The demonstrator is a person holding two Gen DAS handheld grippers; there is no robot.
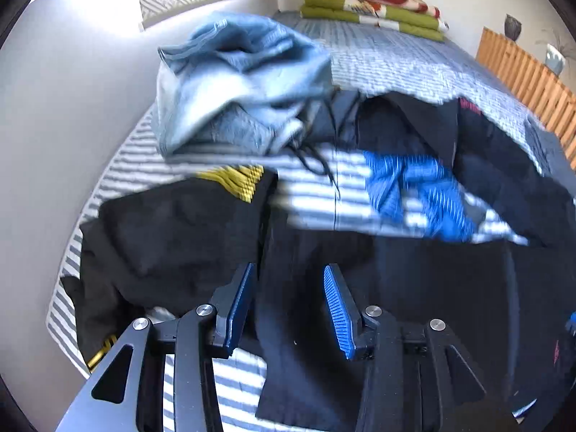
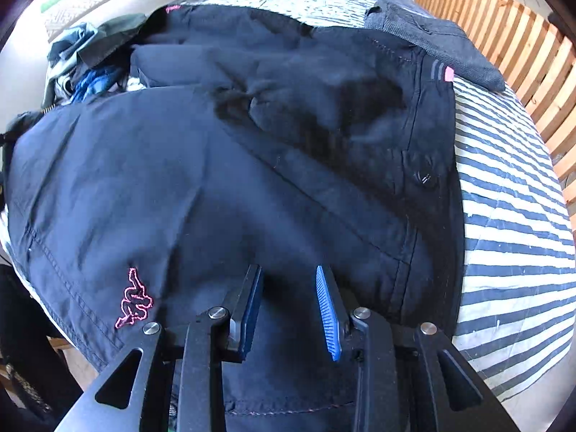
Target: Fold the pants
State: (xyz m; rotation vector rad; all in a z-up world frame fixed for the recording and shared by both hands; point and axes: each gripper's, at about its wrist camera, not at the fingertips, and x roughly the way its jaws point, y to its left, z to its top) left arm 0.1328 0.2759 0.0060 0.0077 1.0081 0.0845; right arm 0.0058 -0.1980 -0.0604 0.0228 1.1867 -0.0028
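Dark navy pants (image 2: 252,165) lie spread across the striped bed, with a pink outline logo (image 2: 133,298) near the front left hem and a waist button (image 2: 424,178) at the right. My right gripper (image 2: 288,269) points down onto them. Its blue pads stand apart and navy cloth shows in the gap, with neither pad seen pressing on it. In the left wrist view the same navy pants (image 1: 414,288) fill the lower right. My left gripper (image 1: 289,268) is open just above their left edge, with nothing pinched.
A black garment with yellow stripes (image 1: 172,237) lies left of the pants. Crumpled light-blue jeans (image 1: 234,82) and a bright blue striped piece (image 1: 414,187) sit behind. A grey garment (image 2: 432,43) lies at the back right. Folded green blankets (image 1: 374,7) rest at the bed's head, with a wooden slatted rail (image 2: 504,46) on the right.
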